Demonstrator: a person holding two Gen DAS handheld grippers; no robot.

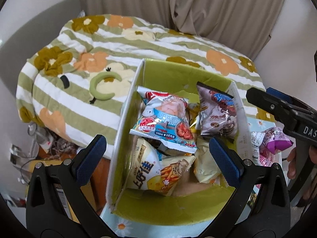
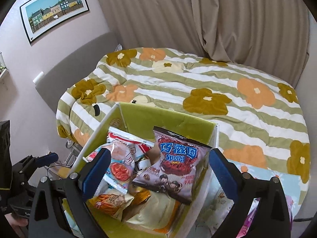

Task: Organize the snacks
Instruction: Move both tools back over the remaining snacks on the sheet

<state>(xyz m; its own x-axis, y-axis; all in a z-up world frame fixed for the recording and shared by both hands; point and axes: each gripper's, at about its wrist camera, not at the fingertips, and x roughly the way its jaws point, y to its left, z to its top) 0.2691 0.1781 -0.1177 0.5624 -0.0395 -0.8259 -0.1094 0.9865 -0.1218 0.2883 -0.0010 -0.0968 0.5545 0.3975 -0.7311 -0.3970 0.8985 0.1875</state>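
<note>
A green cardboard box (image 1: pixel 178 75) (image 2: pixel 178 119) holds several snack bags. A blue Oishi bag (image 1: pixel 164 119) (image 2: pixel 118 158) lies on top at the left. A purple-grey Spong Crunch bag (image 1: pixel 216 113) (image 2: pixel 174 164) leans at the right. A yellow fries bag (image 1: pixel 156 170) (image 2: pixel 111 200) lies near the front. My left gripper (image 1: pixel 158 154) is open and empty above the box. My right gripper (image 2: pixel 158 168) is open and empty above the box; it also shows in the left wrist view (image 1: pixel 277 107). A pink-purple bag (image 1: pixel 271 142) lies outside the box, right.
The box stands on a light blue daisy-print surface (image 1: pixel 122 226) beside a bed with a green-striped flower quilt (image 2: pixel 218 91). Beige curtains (image 2: pixel 198 19) hang behind. A framed picture (image 2: pixel 53 10) is on the wall. Cluttered floor items (image 1: pixel 39 138) lie at the left.
</note>
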